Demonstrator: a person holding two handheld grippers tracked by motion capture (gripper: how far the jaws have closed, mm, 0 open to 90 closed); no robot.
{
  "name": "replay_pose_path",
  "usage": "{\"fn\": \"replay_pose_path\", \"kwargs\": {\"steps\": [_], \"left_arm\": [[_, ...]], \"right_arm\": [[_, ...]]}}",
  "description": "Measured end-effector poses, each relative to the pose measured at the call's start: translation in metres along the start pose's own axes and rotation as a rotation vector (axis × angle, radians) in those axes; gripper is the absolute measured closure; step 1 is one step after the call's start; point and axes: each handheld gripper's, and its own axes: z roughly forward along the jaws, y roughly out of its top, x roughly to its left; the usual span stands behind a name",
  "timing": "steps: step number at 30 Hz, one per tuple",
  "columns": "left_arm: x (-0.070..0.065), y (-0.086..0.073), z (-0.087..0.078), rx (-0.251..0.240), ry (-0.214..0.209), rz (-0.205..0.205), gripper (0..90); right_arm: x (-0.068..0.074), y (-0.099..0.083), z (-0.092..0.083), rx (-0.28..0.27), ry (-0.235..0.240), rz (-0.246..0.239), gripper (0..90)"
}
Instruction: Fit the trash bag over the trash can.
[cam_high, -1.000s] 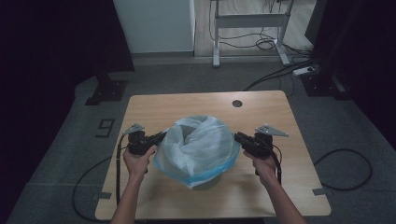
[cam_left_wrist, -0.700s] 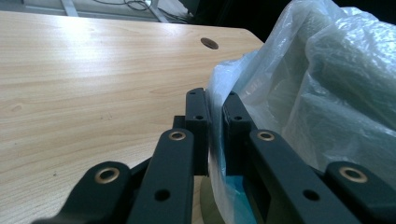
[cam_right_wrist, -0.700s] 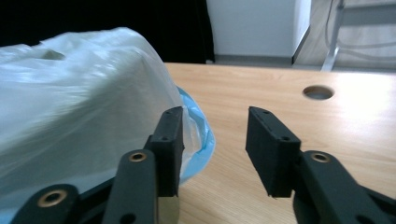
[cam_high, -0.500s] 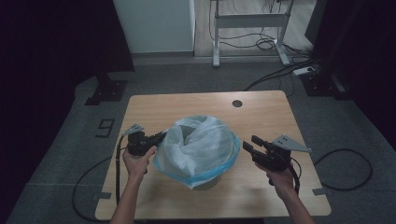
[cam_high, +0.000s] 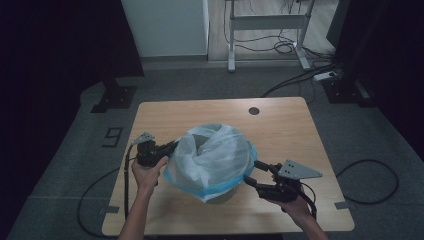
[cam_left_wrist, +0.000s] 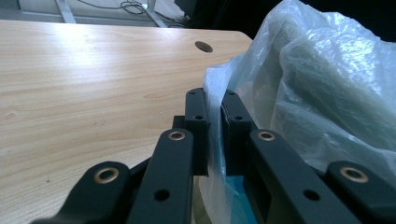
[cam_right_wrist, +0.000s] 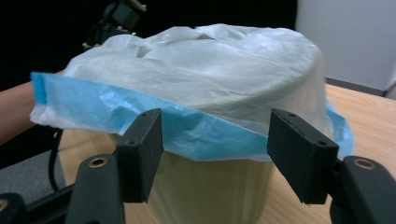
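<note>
A translucent white plastic bag (cam_high: 215, 155) with a blue hem (cam_right_wrist: 140, 116) is draped over a pale round bin (cam_high: 220, 195) on the wooden table (cam_high: 280, 130). My left gripper (cam_high: 172, 146) is at the bag's left side. In the left gripper view it (cam_left_wrist: 215, 100) is shut on a fold of the bag's edge (cam_left_wrist: 303, 84). My right gripper (cam_high: 251, 172) sits at the bag's near right. Its jaws have just been opening and now stand wide (cam_right_wrist: 217, 149); the hem and the bin (cam_right_wrist: 215, 186) lie just beyond the pads, untouched.
A round cable hole (cam_high: 254, 110) is in the table's far side. Cables trail from both grippers off the table's near corners. On the floor beyond the table are a desk frame (cam_high: 267, 30) and more cables.
The right gripper let go of the bag's right rim, opened its jaws and drew back toward the table's near right. The left gripper and the bag's left side kept still.
</note>
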Motion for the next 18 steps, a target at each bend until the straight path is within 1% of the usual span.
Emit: {"fn": "replay_pose_path", "kwargs": {"steps": [3, 4, 5, 7, 8, 10, 12, 13, 14, 18], "left_arm": [[0.0, 0.0, -0.001, 0.0, 0.001, 0.003, 82.8], [0.0, 0.0, -0.001, -0.001, 0.001, 0.002, 82.8], [0.0, 0.0, -0.001, -0.001, 0.001, 0.001, 82.8], [0.0, -0.001, 0.0, -0.001, 0.0, 0.0, 82.9], [0.0, -0.001, 0.0, 0.0, 0.0, -0.001, 82.9], [0.0, -0.002, 0.0, 0.001, -0.001, 0.0, 82.9], [-0.001, -0.002, 0.0, 0.0, -0.002, 0.0, 82.9], [-0.001, -0.002, 0.001, 0.0, -0.002, 0.0, 82.9], [0.0, -0.002, 0.001, 0.0, -0.002, 0.0, 82.9], [0.0, -0.003, 0.002, 0.002, -0.004, -0.004, 82.9]], "right_arm": [[0.004, 0.0, 0.001, -0.004, 0.045, -0.025, 35.3], [0.007, 0.0, 0.002, 0.001, 0.062, -0.048, 35.3], [0.009, 0.0, 0.003, 0.007, 0.065, -0.067, 35.3], [0.012, 0.0, 0.004, 0.024, 0.061, -0.1, 35.3], [0.013, 0.0, 0.005, 0.027, 0.046, -0.118, 35.5], [0.014, 0.001, 0.006, 0.028, 0.03, -0.132, 39.1], [0.015, 0.0, 0.006, 0.025, -0.009, -0.149, 46.4], [0.017, 0.0, 0.005, 0.017, -0.025, -0.164, 54.0], [0.02, -0.001, 0.004, 0.013, -0.041, -0.18, 58.7], [0.028, -0.001, 0.004, 0.017, -0.064, -0.213, 73.9]]}}
